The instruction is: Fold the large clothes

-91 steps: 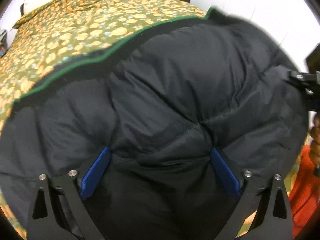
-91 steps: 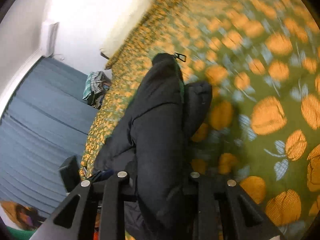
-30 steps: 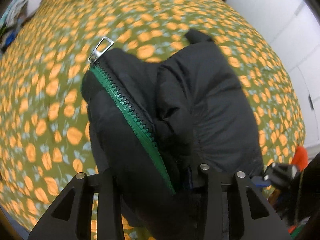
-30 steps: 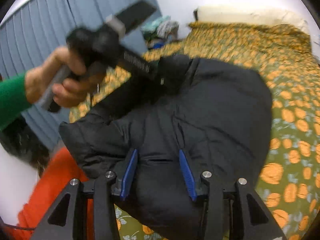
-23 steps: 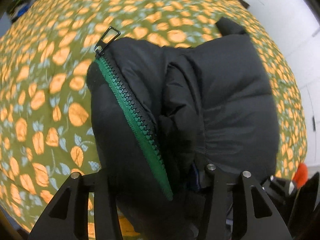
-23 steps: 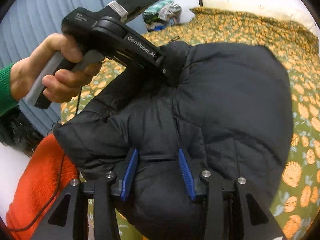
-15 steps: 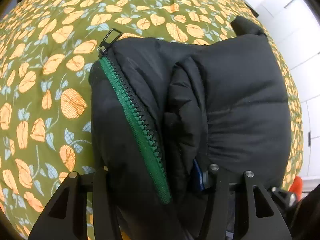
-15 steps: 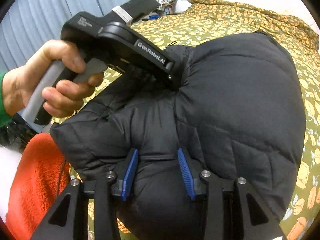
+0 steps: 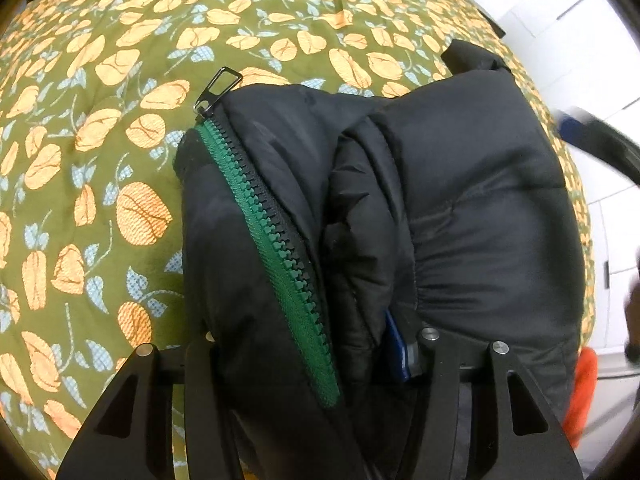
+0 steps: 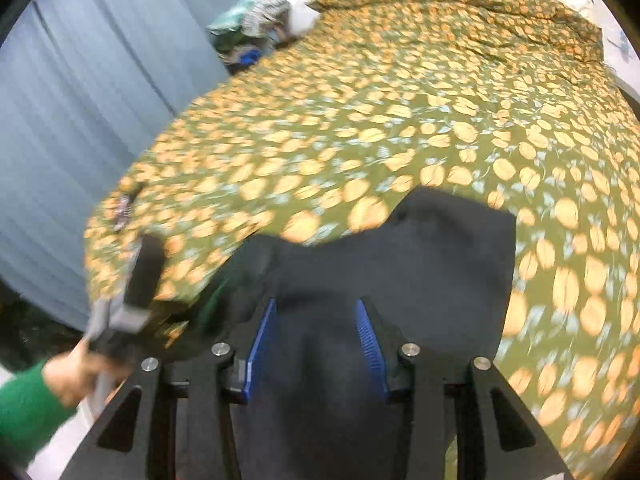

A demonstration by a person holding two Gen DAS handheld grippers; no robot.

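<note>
While the black puffer jacket (image 9: 460, 208) lies bunched on the bed's floral quilt (image 9: 100, 128), we hold it from both ends with our two grippers. In the left wrist view, the left gripper (image 9: 316, 360) has a thick fold of the jacket between its fingers (image 9: 396, 344); they stand about half open, and whether they press the padding or sit loose around it we cannot tell. The green zipper (image 9: 264, 224) marks the jacket's long axis there, running from 6 o'clock at the fingers up toward 11 o'clock, where the metal zipper pull (image 9: 218, 90) rests on the quilt.

In the right wrist view, the right gripper (image 10: 316, 344) is narrowed on another padded fold, its blue fingers (image 10: 368, 332) pinching the fabric between them. The rest of the jacket spreads away from them toward 12 and 1 o'clock. The person's left hand (image 10: 76, 372), in a green sleeve (image 10: 28, 412), shows blurred at 8 o'clock, so the two grips sit side by side on the near edge.

We judge that the coming move turns on that shared near edge: both hands are at 6 o'clock of the bundle, and the free bulk lies ahead.

We can read no brand, label or writing in either view.
</note>
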